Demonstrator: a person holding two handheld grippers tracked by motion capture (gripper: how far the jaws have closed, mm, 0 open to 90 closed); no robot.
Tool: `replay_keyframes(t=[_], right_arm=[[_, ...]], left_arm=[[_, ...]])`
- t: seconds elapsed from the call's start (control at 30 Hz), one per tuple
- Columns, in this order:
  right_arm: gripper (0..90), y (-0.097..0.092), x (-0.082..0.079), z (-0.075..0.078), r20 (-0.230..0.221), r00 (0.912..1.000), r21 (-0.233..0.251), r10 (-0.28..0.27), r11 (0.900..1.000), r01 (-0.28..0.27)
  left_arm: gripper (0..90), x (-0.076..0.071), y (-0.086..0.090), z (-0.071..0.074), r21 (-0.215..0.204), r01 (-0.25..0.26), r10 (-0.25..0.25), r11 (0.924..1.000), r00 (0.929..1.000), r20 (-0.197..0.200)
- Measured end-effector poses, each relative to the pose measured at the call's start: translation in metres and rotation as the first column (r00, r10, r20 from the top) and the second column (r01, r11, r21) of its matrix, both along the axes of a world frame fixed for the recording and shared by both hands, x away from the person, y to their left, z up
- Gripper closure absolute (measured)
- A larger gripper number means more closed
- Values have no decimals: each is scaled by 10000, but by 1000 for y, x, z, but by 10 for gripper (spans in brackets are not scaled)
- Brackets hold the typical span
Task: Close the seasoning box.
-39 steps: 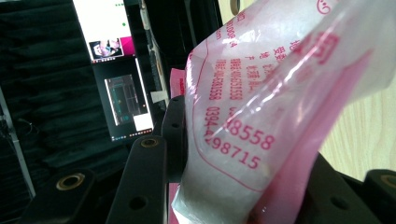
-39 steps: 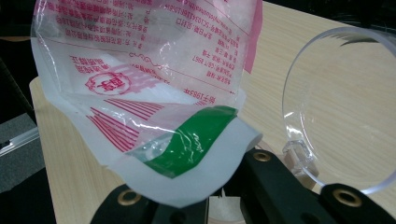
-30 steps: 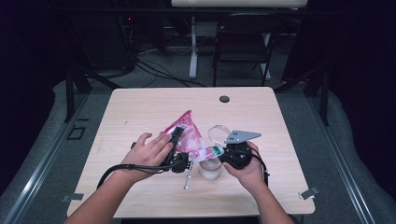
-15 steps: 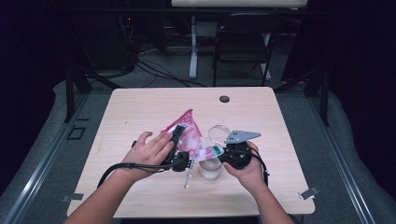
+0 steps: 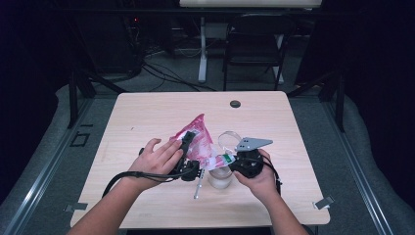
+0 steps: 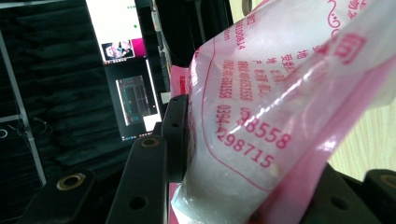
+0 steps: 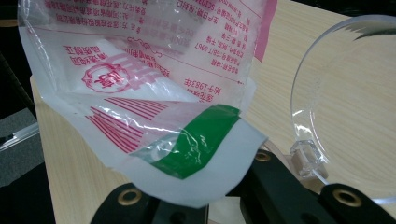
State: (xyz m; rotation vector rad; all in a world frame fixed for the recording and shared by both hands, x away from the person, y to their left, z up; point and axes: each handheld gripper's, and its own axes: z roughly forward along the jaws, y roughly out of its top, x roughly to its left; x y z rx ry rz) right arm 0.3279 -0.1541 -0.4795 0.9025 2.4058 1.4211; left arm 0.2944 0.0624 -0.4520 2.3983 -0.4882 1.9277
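We hold a crinkly, glossy pink-printed plastic bag (image 5: 198, 142): our left gripper (image 5: 188, 147) clamps its bulging body, our right gripper (image 5: 234, 164) pinches its flat green-striped corner.

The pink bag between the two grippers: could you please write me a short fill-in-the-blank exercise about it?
1. The printing on the pink bag is red, and the stripe at its corner is ____.
2. The left gripper holds the bag by its body, while the right gripper pinches the bag's ____.
3. Just below that corner on the table stands a clear ____.
4. The thin stick lying beside it is a ____ colour.

Missing words: green; corner; cup; white
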Motion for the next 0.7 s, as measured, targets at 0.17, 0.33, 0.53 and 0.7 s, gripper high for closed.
replay_keyframes(t=[0.17,0.33,0.53,0.7], right_arm=[[900,0,0,0,2,10000,16,-19,10000,19],[900,-1,0,0,0,10000,1,-31,10000,31],[900,-1,0,0,3,10000,-3,-24,10000,24],[900,-1,0,0,6,10000,-8,-35,10000,35]], left_arm=[[672,0,0,0,-57,35,-34,10000,10000,36],[671,0,-1,1,-117,14,-15,9999,10000,-36],[671,0,-1,1,-214,15,-15,9998,10000,-9],[671,-1,-2,2,-132,86,-84,9999,9999,134]])
